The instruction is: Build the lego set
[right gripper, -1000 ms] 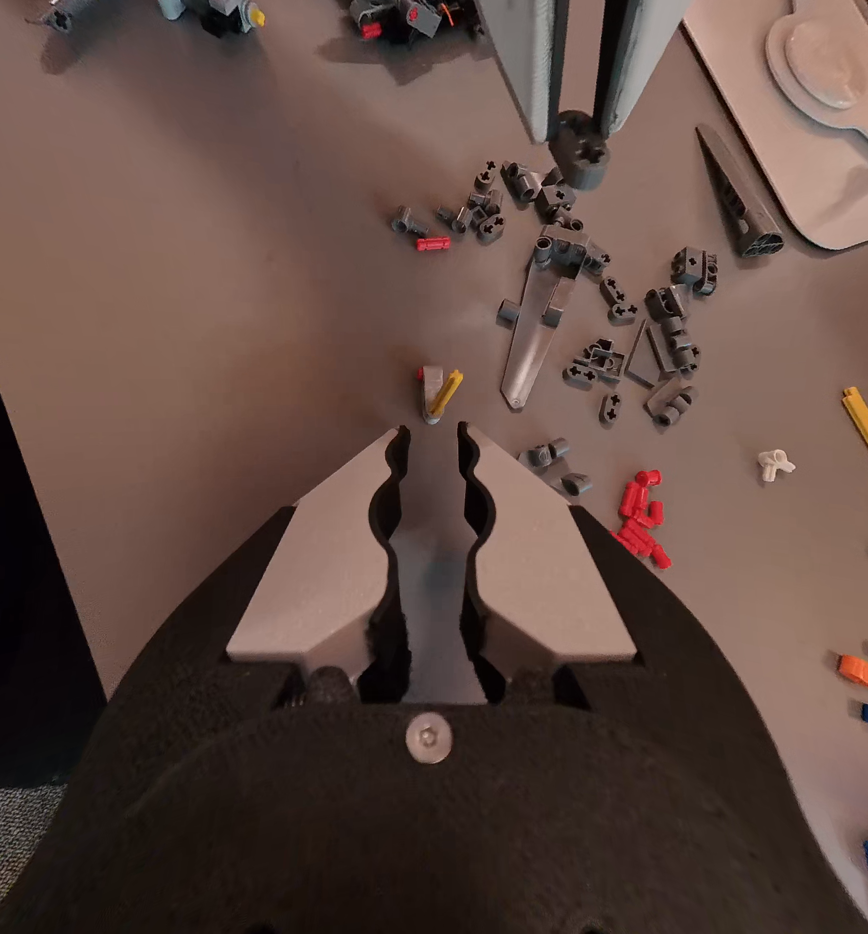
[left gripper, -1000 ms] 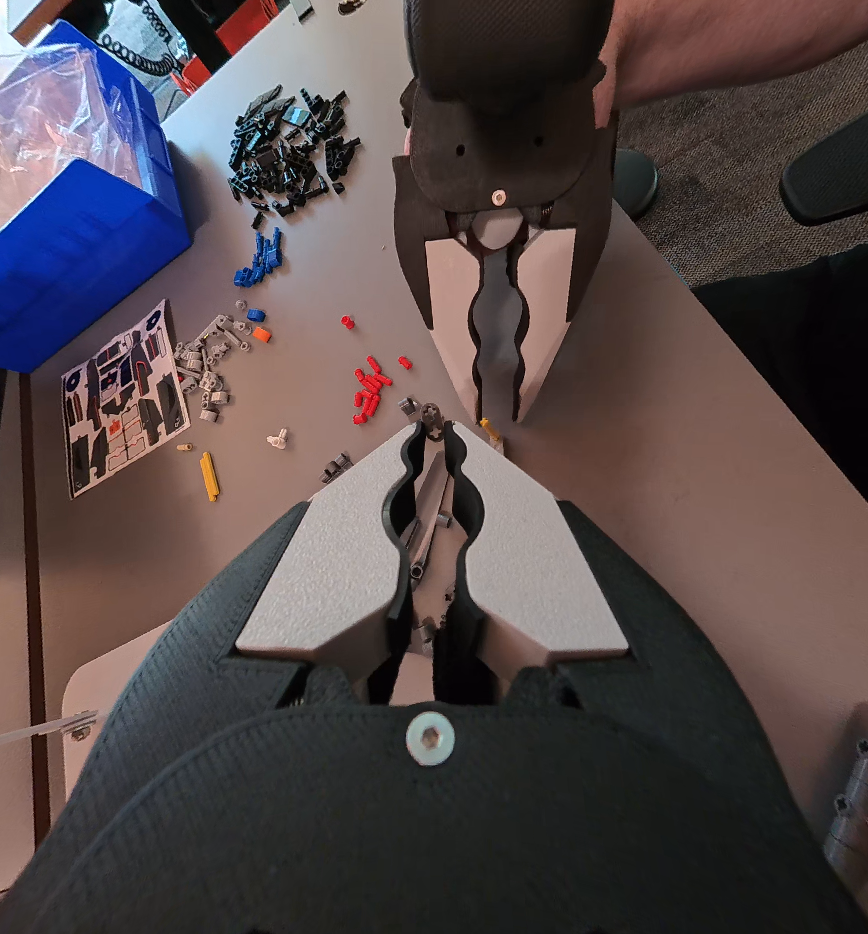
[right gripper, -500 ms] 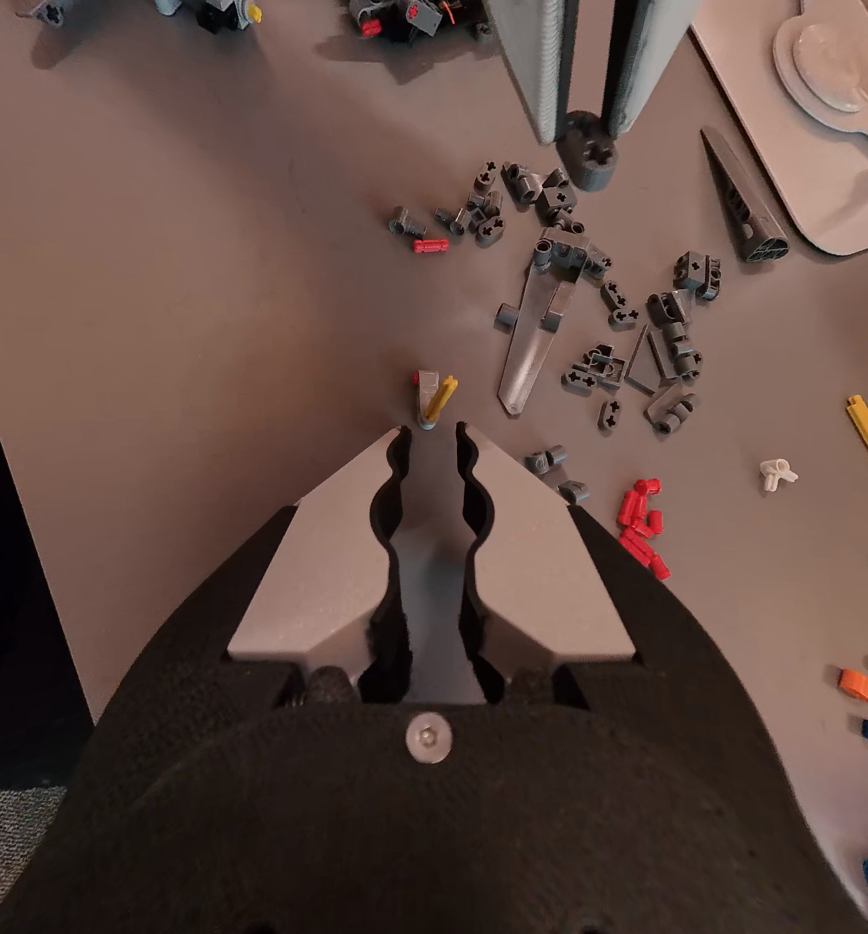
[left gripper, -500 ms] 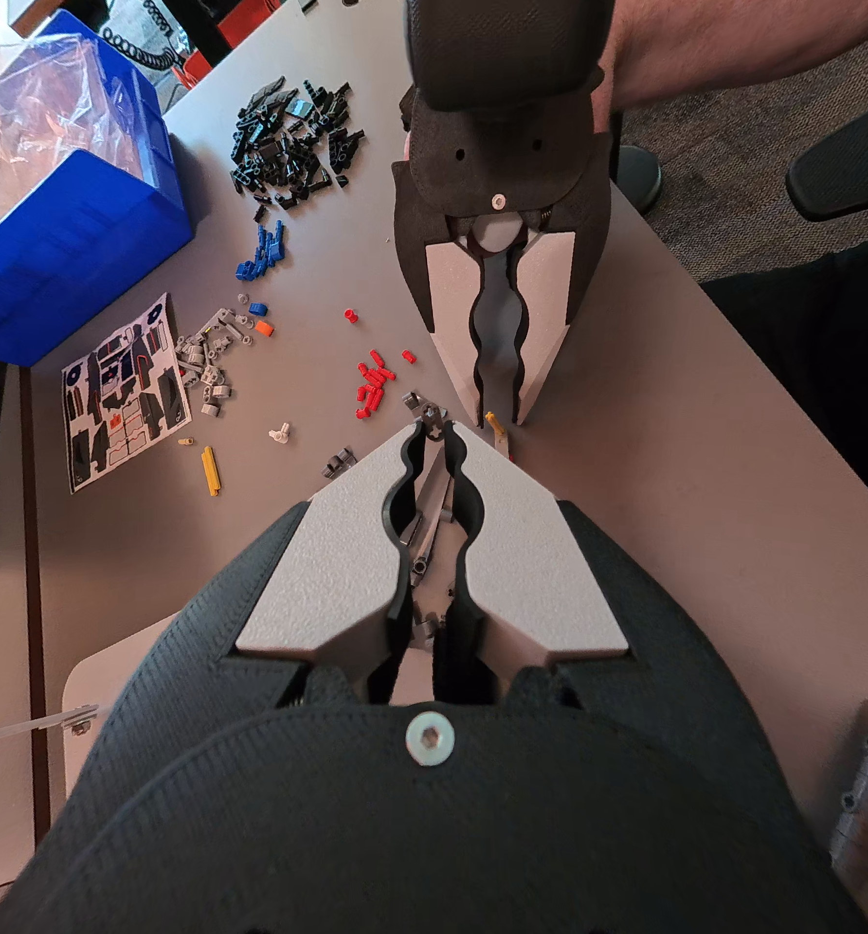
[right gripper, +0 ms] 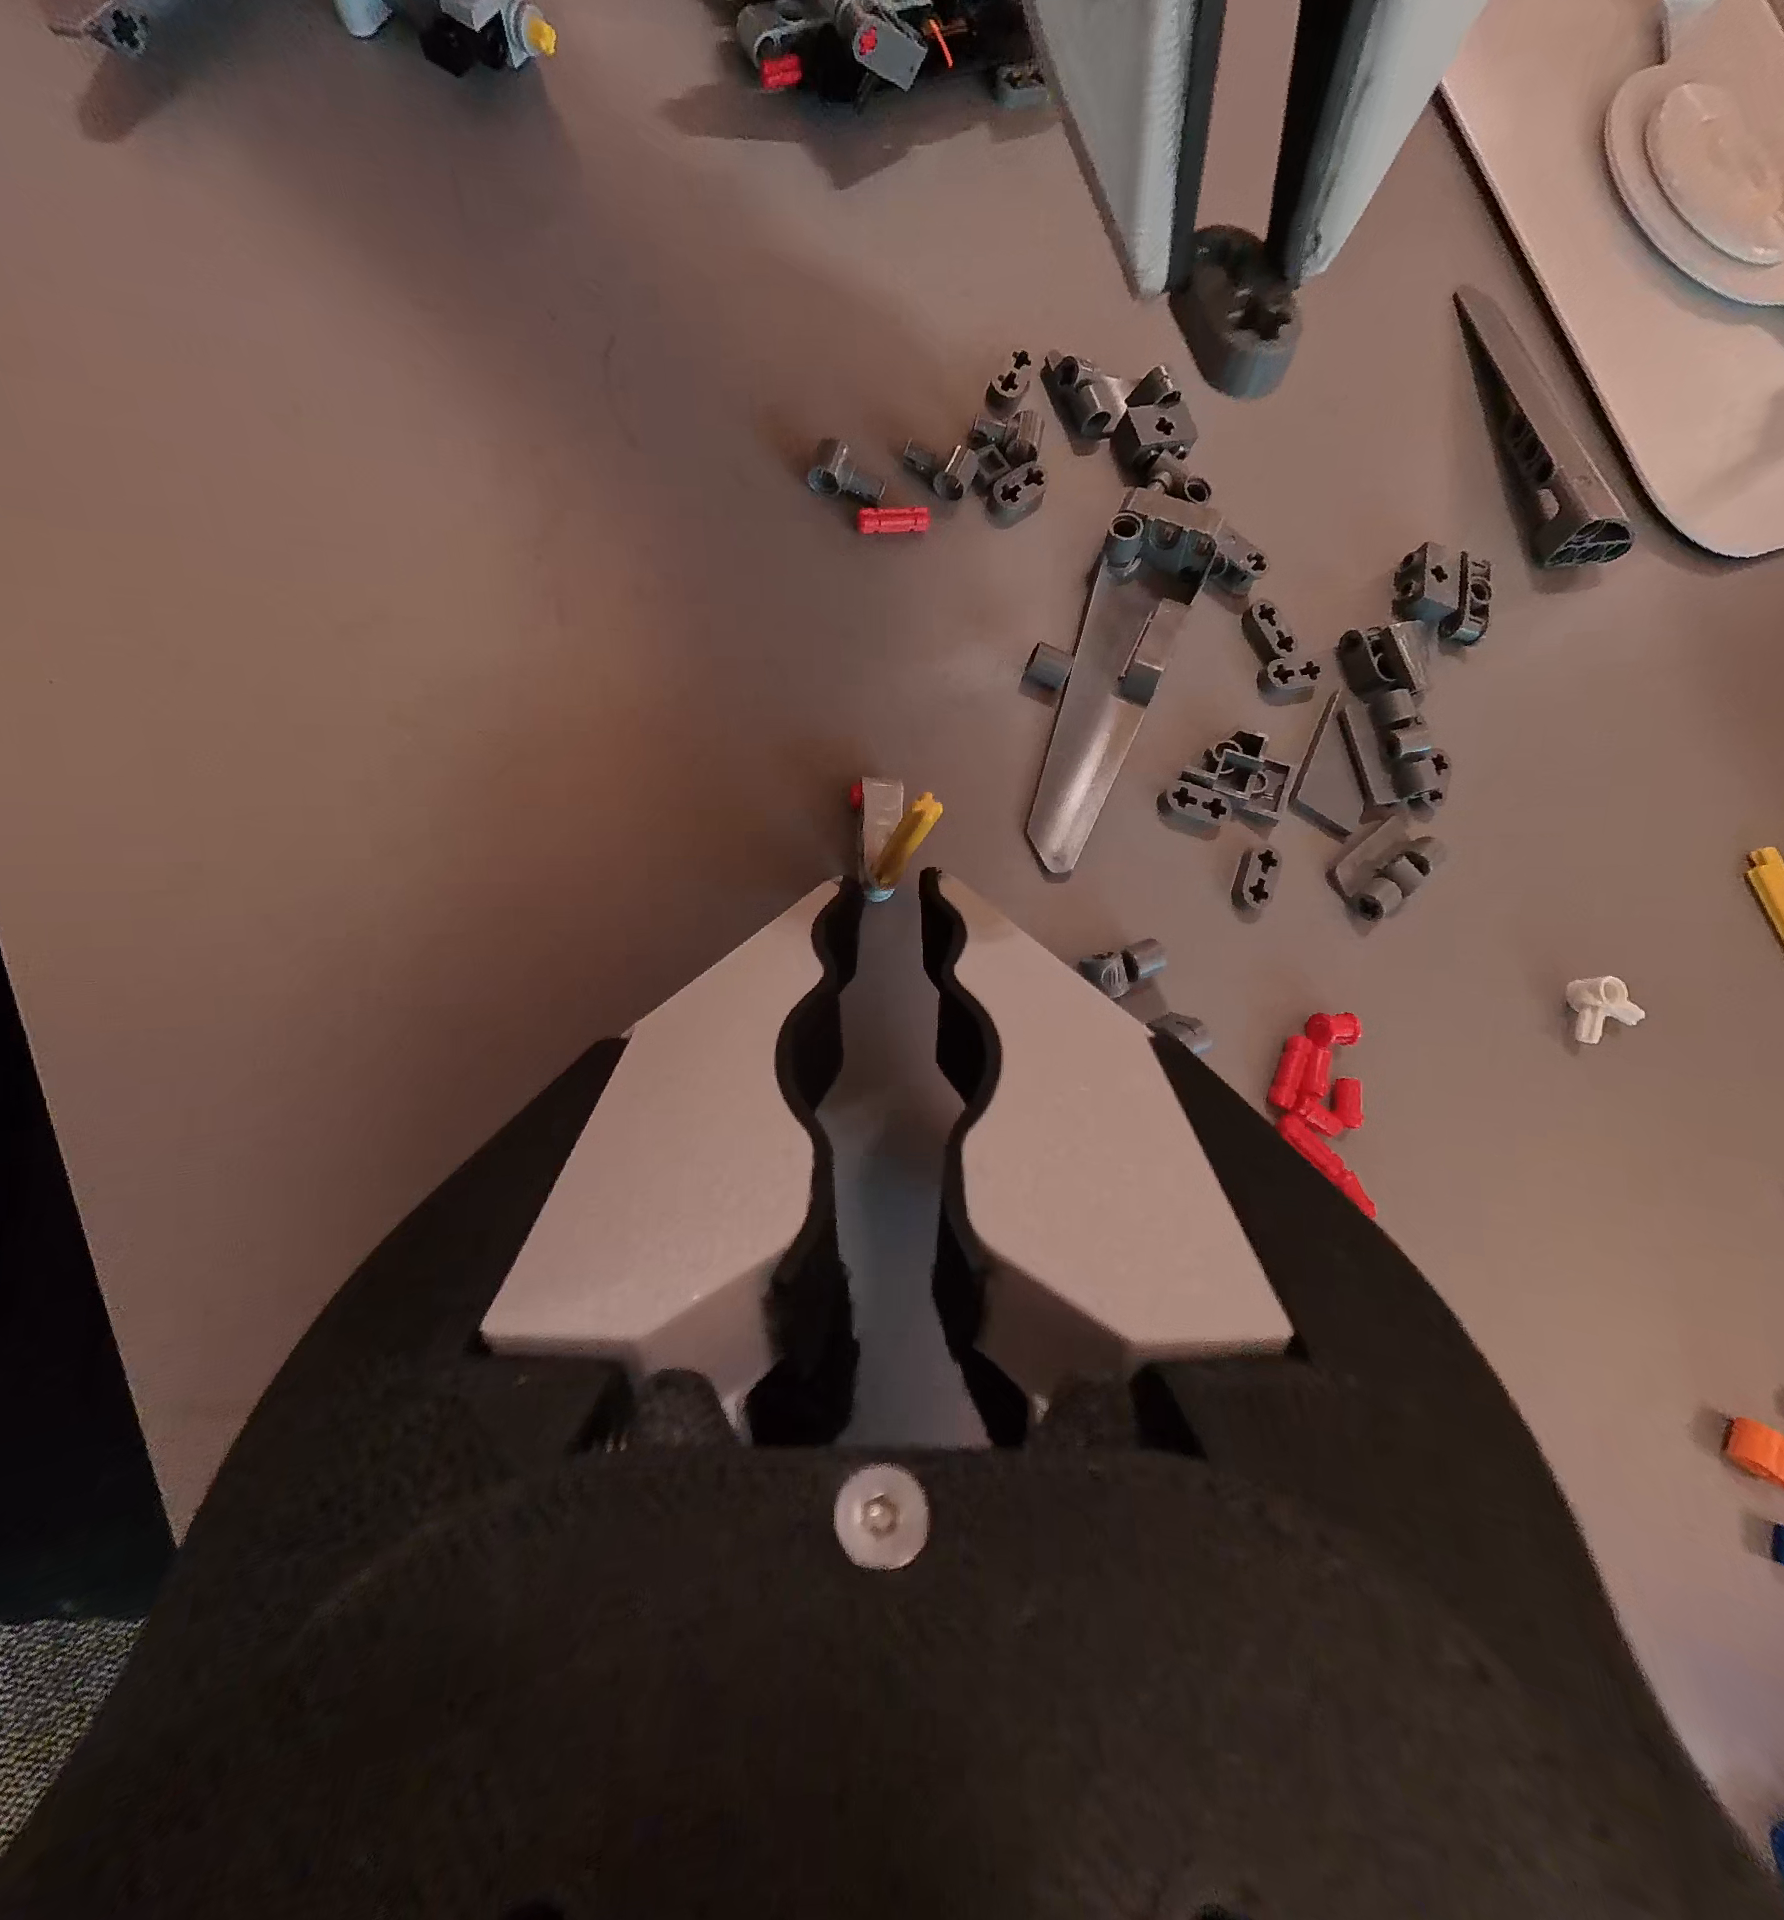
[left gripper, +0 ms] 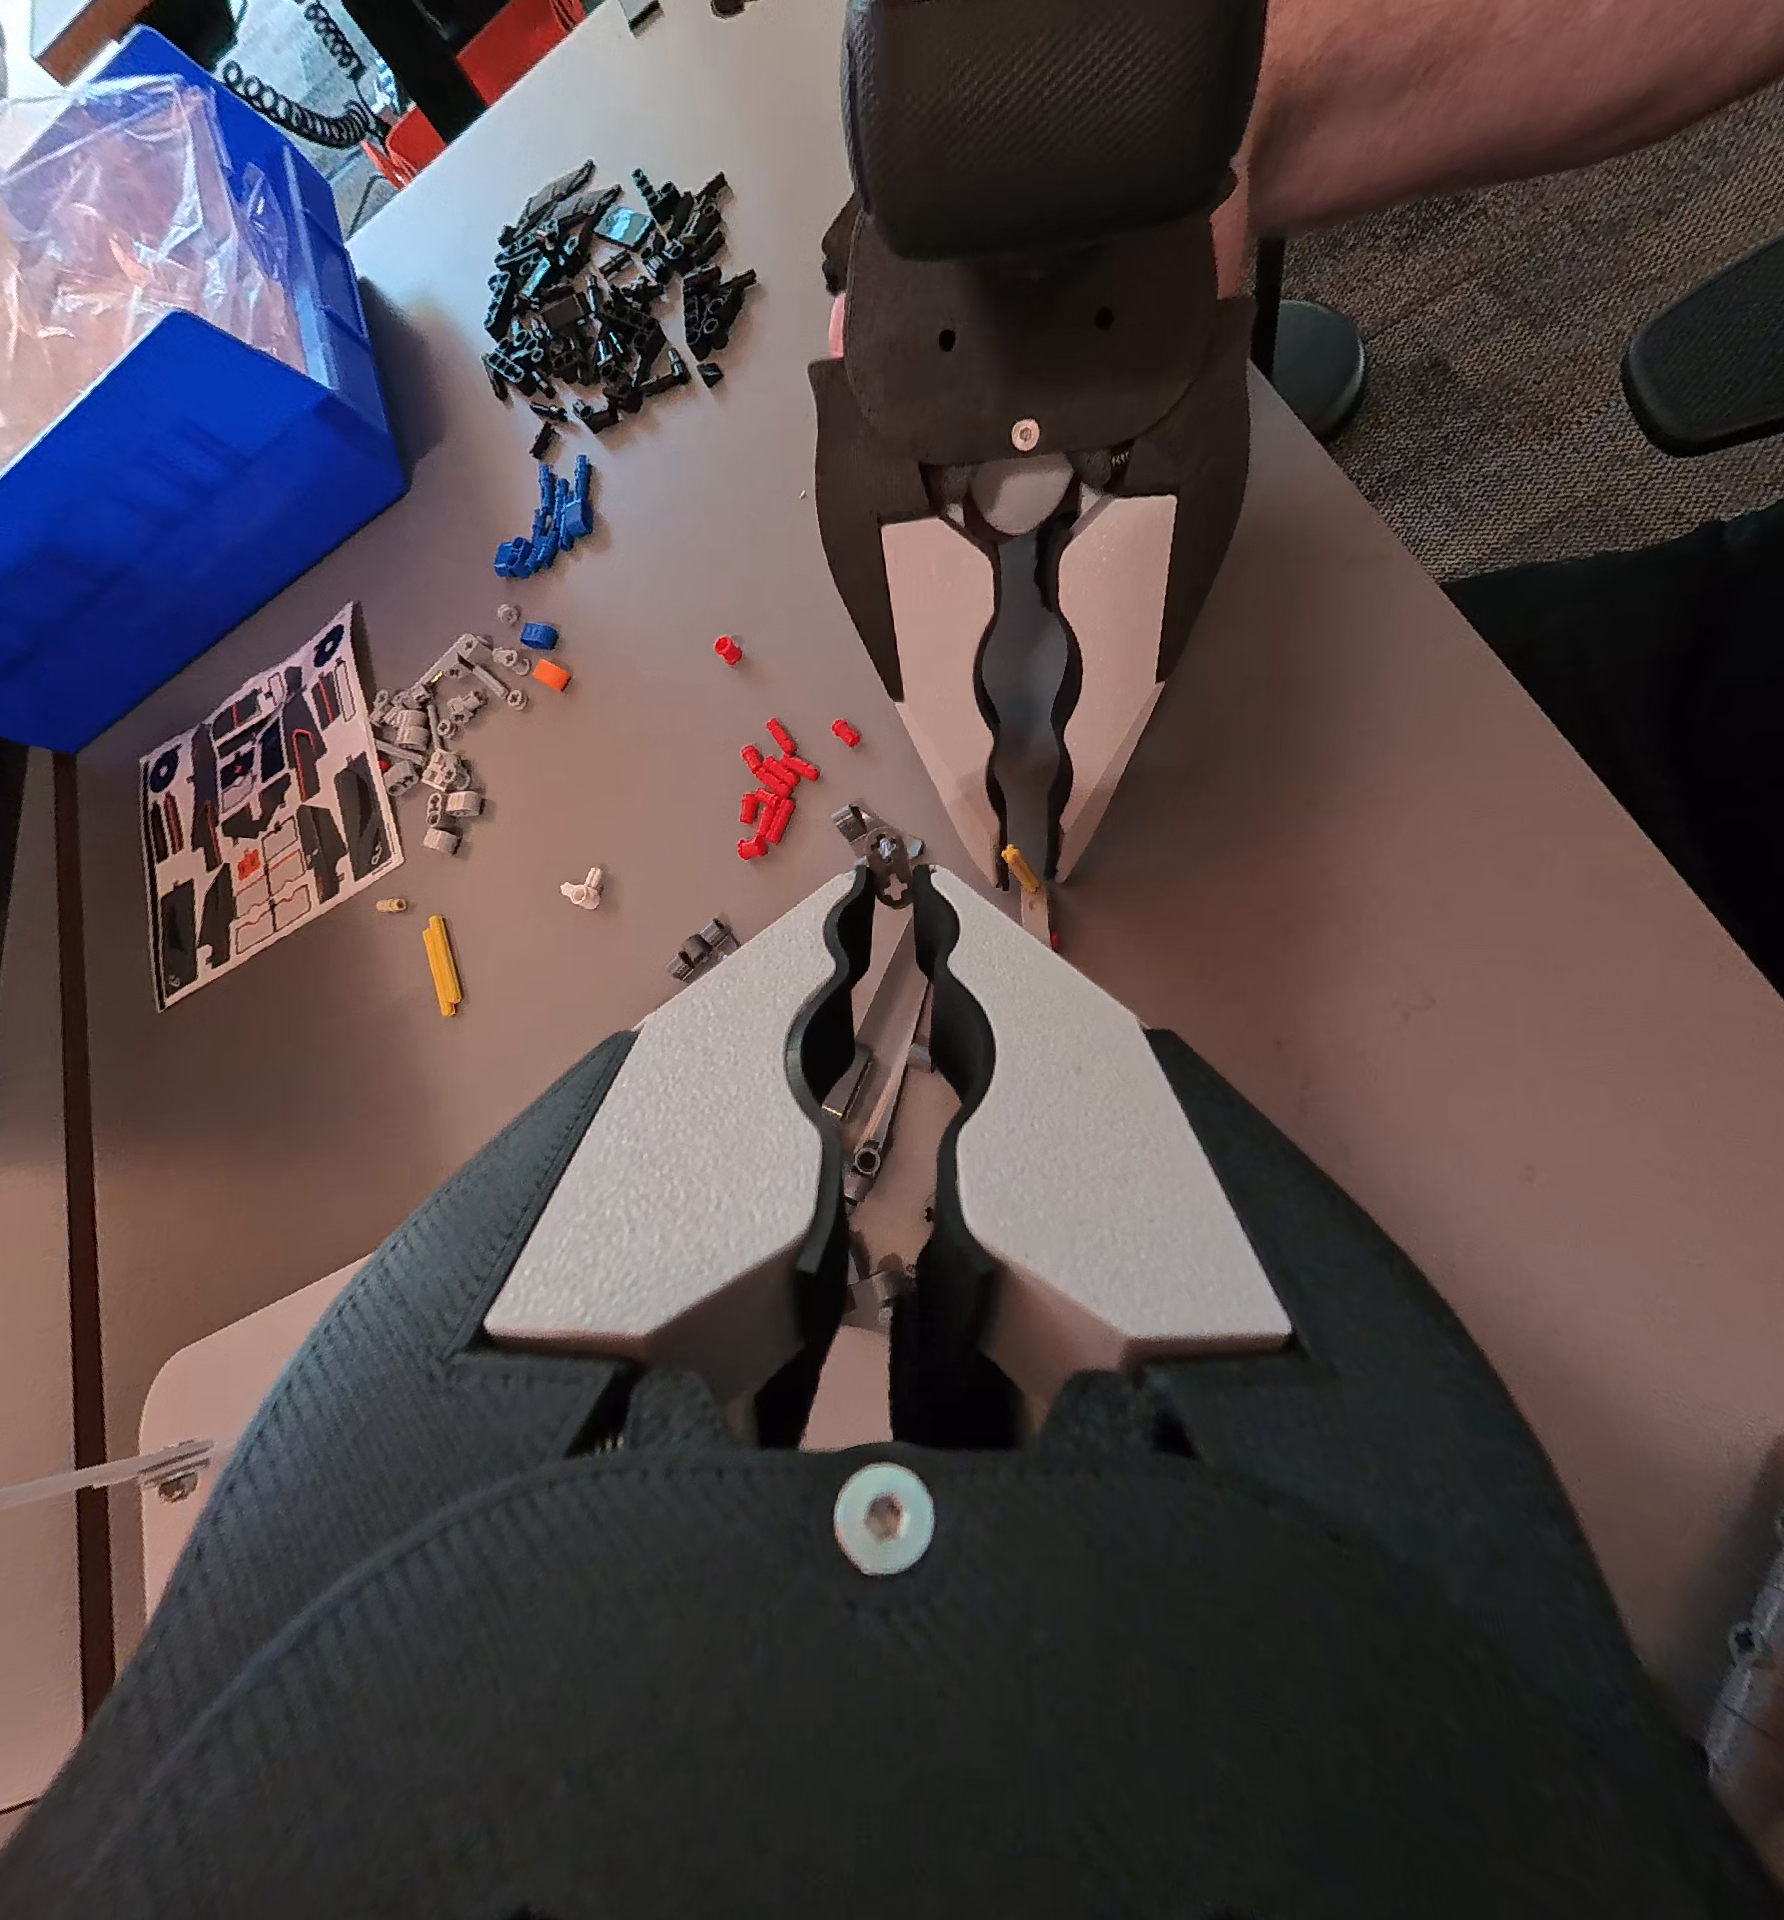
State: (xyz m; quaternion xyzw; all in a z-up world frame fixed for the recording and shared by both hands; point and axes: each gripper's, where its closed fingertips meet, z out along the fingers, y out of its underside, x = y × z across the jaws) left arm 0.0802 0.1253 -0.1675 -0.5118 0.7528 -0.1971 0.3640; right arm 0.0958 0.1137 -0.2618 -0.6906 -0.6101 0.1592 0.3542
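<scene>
Left gripper (left gripper: 890, 878): fingers clamping a dark grey connector piece (left gripper: 886, 854) over the grey table (left gripper: 1387, 1039). Right gripper (right gripper: 883, 883): fingers standing narrowly apart, small grey-and-yellow assembly (right gripper: 893, 836) lying at their tips, at 12 o'clock; red pins (right gripper: 1319, 1101) lying at 3 o'clock
</scene>
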